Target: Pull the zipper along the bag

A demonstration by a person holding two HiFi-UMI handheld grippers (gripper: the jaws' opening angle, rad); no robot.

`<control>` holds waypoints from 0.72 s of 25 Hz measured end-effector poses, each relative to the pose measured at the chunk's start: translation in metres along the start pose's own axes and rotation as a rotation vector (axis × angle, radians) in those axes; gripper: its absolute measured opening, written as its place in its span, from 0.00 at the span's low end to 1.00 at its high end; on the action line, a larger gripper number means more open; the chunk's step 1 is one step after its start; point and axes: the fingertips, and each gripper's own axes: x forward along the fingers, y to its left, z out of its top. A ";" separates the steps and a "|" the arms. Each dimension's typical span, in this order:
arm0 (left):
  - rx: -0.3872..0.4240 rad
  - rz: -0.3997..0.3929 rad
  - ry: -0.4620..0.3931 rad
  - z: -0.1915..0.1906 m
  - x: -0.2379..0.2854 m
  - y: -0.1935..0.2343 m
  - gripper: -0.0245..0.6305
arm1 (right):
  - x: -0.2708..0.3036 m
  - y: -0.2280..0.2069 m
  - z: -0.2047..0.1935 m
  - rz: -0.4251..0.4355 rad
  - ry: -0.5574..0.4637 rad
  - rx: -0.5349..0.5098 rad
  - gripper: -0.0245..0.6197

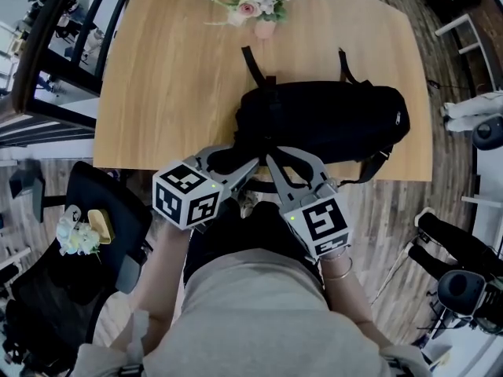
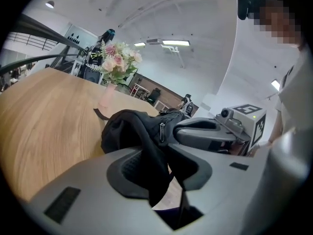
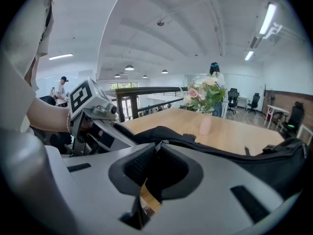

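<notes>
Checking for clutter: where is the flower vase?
Head view: the flower vase stands near the table's far edge, centre, just beyond the black bag.

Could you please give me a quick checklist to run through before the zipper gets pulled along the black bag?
1. Hold of the left tongs on the black bag: ok. A raised fold of its fabric fills the gap between the jaws.
2. Hold of the right tongs on the zipper pull: cannot tell. The pull sits right at their tips, but no firm pinch is visible.
3. Bag supported by the table: ok, though it lies close to the near edge.
4. Bag clear of the flower vase: ok. The vase stands apart from it at the far edge.
</notes>
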 end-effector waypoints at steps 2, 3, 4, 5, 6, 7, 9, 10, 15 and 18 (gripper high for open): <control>0.016 -0.003 0.000 0.000 0.000 -0.002 0.23 | 0.002 0.001 0.001 0.009 -0.001 0.002 0.10; 0.025 -0.006 0.002 0.000 -0.001 -0.003 0.23 | 0.002 0.002 0.001 0.014 -0.003 0.002 0.11; 0.034 -0.010 0.006 -0.001 -0.001 -0.004 0.23 | 0.003 0.003 0.002 0.021 -0.005 0.001 0.12; 0.043 -0.013 0.009 -0.001 -0.002 -0.005 0.22 | 0.004 0.004 0.004 0.029 -0.009 -0.001 0.12; 0.050 -0.016 0.012 -0.001 -0.002 -0.006 0.22 | 0.004 0.005 0.005 0.038 -0.012 -0.005 0.12; 0.054 -0.017 0.014 0.000 -0.002 -0.006 0.22 | 0.006 0.007 0.006 0.047 -0.011 -0.011 0.12; 0.058 -0.018 0.018 0.000 -0.003 -0.006 0.22 | 0.009 0.009 0.004 0.060 0.009 -0.019 0.11; 0.062 -0.018 0.020 -0.001 -0.003 -0.006 0.22 | 0.011 0.009 0.001 0.066 0.025 -0.019 0.12; 0.076 -0.013 0.025 -0.003 -0.004 -0.006 0.21 | 0.019 0.004 -0.007 0.068 0.067 0.005 0.15; 0.073 -0.018 0.024 -0.003 -0.004 -0.007 0.21 | 0.020 0.000 -0.013 0.057 0.096 0.025 0.18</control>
